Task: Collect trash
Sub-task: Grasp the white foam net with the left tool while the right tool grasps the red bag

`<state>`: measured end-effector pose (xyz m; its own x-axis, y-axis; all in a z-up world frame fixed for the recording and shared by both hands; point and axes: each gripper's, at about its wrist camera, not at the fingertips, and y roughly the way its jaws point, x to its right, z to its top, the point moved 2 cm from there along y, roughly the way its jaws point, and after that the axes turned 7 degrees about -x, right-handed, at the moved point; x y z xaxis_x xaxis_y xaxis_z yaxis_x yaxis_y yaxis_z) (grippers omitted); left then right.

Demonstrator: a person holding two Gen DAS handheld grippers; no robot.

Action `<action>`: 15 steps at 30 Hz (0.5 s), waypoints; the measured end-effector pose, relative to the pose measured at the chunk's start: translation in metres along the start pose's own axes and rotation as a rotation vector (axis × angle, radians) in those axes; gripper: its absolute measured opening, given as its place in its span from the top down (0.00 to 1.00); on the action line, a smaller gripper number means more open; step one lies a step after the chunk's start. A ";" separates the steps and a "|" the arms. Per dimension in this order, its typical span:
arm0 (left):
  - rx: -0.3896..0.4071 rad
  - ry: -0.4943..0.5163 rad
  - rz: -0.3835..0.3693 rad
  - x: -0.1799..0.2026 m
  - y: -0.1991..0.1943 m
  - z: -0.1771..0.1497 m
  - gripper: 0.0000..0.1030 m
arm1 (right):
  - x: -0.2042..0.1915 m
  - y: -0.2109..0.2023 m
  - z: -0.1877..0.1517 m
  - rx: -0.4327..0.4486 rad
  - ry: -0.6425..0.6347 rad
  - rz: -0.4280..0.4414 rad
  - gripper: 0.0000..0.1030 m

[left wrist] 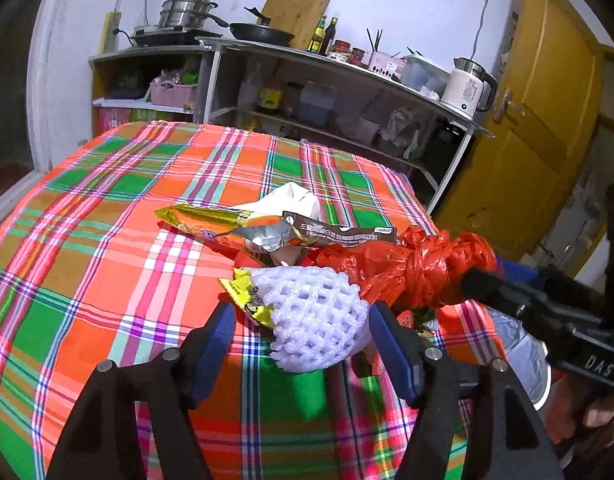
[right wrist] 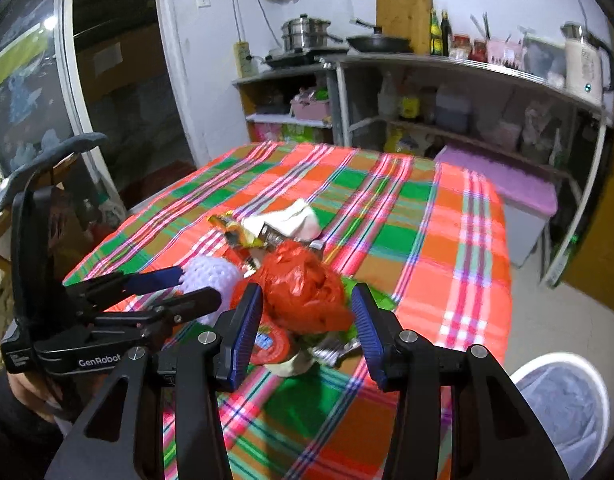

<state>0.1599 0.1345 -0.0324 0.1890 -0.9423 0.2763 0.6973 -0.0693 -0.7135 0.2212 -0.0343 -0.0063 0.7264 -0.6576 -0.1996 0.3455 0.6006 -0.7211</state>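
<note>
A trash pile lies near the front edge of the plaid-covered table (left wrist: pixel 107 208). A white foam fruit net (left wrist: pixel 315 316) sits between the blue pads of my open left gripper (left wrist: pixel 303 340), untouched by them. A knotted red plastic bag (left wrist: pixel 411 268) lies to its right, between the pads of my open right gripper (right wrist: pixel 309 320). The bag (right wrist: pixel 303 284) shows in the right wrist view, the net (right wrist: pixel 211 276) behind my left gripper (right wrist: pixel 179 284). Yellow and brown snack wrappers (left wrist: pixel 267 228) and white crumpled paper (left wrist: pixel 291 196) lie behind. A red lid (right wrist: pixel 271 344) lies under the bag.
A trash bin with a grey liner (right wrist: pixel 567 404) stands on the floor right of the table. Behind the table a metal shelf (left wrist: pixel 347 68) holds a pan, pots, bottles and a white kettle (left wrist: pixel 467 84). A yellow door (left wrist: pixel 547 120) is at the right.
</note>
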 end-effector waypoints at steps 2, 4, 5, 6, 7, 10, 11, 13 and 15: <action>-0.002 -0.008 -0.015 0.000 0.001 -0.001 0.34 | 0.000 0.001 -0.002 -0.004 0.011 0.004 0.65; -0.016 -0.013 -0.024 0.001 0.005 -0.002 0.34 | 0.000 0.001 -0.004 -0.002 0.024 0.017 0.65; -0.025 -0.015 -0.028 0.001 0.007 -0.003 0.39 | 0.001 0.000 -0.006 -0.001 0.032 0.021 0.66; -0.033 -0.016 -0.028 0.002 0.010 -0.004 0.49 | 0.000 0.000 -0.007 0.000 0.035 0.021 0.66; -0.038 -0.016 -0.027 0.002 0.011 -0.005 0.52 | 0.000 0.000 -0.008 0.000 0.036 0.019 0.67; -0.043 -0.011 -0.009 0.004 0.014 -0.007 0.61 | -0.001 -0.002 -0.010 0.004 0.043 0.016 0.68; -0.040 -0.008 -0.007 0.004 0.013 -0.007 0.63 | -0.001 -0.003 -0.011 0.007 0.044 0.016 0.68; -0.033 -0.009 -0.004 0.004 0.009 -0.007 0.66 | -0.001 -0.008 -0.011 0.019 0.049 0.020 0.69; -0.023 -0.004 0.004 0.004 0.005 -0.008 0.67 | -0.003 -0.014 -0.011 0.032 0.053 0.024 0.69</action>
<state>0.1585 0.1278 -0.0398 0.1946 -0.9414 0.2755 0.6801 -0.0729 -0.7295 0.2077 -0.0458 -0.0034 0.7026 -0.6655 -0.2518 0.3481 0.6302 -0.6940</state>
